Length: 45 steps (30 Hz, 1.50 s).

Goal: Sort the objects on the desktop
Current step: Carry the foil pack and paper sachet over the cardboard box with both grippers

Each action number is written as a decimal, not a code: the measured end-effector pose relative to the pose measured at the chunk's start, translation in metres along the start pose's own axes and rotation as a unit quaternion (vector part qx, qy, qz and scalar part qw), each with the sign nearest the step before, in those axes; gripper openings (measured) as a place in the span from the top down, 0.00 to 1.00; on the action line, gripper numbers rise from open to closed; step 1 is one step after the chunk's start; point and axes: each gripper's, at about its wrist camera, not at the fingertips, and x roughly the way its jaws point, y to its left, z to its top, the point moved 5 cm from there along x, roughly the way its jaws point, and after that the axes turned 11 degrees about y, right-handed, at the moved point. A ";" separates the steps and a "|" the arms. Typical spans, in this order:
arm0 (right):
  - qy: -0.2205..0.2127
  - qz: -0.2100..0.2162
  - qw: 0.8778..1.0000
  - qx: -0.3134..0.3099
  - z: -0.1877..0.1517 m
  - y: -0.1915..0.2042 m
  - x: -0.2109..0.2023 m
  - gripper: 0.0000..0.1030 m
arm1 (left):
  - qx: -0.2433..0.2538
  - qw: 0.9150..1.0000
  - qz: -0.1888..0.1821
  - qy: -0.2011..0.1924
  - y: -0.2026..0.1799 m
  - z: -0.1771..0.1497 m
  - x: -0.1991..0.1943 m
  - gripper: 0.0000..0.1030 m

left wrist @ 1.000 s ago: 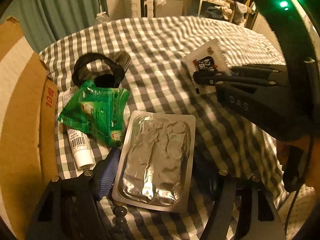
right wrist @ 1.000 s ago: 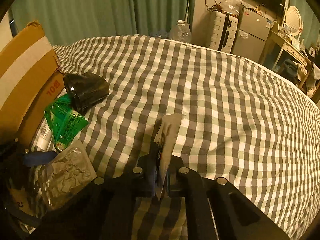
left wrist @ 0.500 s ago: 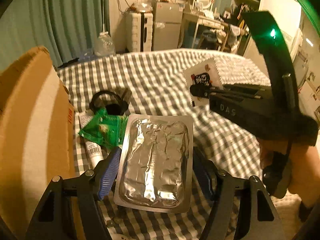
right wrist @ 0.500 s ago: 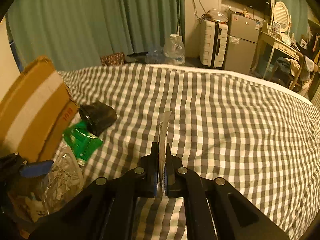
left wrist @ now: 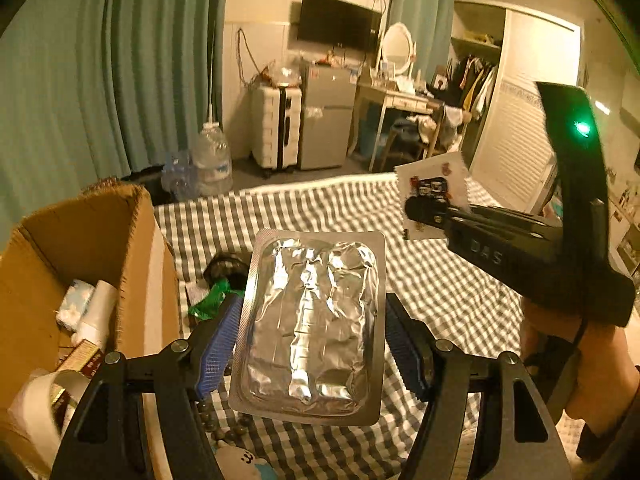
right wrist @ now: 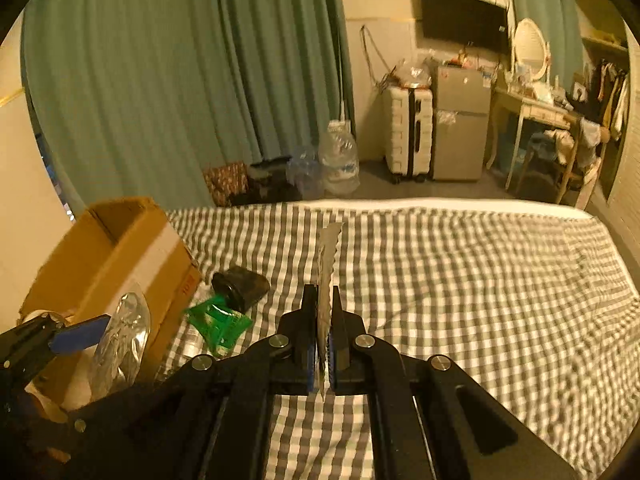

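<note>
Two loads are up: your left gripper (left wrist: 312,340) clamps the foil blister pack (left wrist: 310,326) centre frame, your right gripper (right wrist: 322,336) pinches the sachet (right wrist: 329,256). Next, I'd judge, carry both to the cardboard box (left wrist: 80,240), left of frame, and release.

Cardboard box (right wrist: 116,256) crowding the left, black cup (right wrist: 240,286) and green packet (right wrist: 218,322) beside it, bare checked cloth (right wrist: 480,280) rightward

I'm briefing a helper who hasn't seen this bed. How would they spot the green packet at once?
Start at the open cardboard box on the checked bedspread. Just beside its near corner lies a black cup on its side, and the green packet lies against it. It is the only bright green, crinkled thing there.
</note>
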 end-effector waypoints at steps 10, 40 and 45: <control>-0.064 0.003 0.998 0.011 -0.002 0.011 -0.081 0.96 | -0.005 0.999 -0.003 -0.049 0.002 -0.003 -0.053 0.31; -0.159 0.061 0.985 -0.031 0.011 0.108 -0.173 0.97 | -0.039 0.987 0.085 -0.133 0.113 -0.013 -0.179 0.31; -0.157 0.074 0.984 -0.045 0.012 0.139 -0.173 0.97 | -0.053 0.984 0.095 -0.138 0.138 -0.015 -0.192 0.31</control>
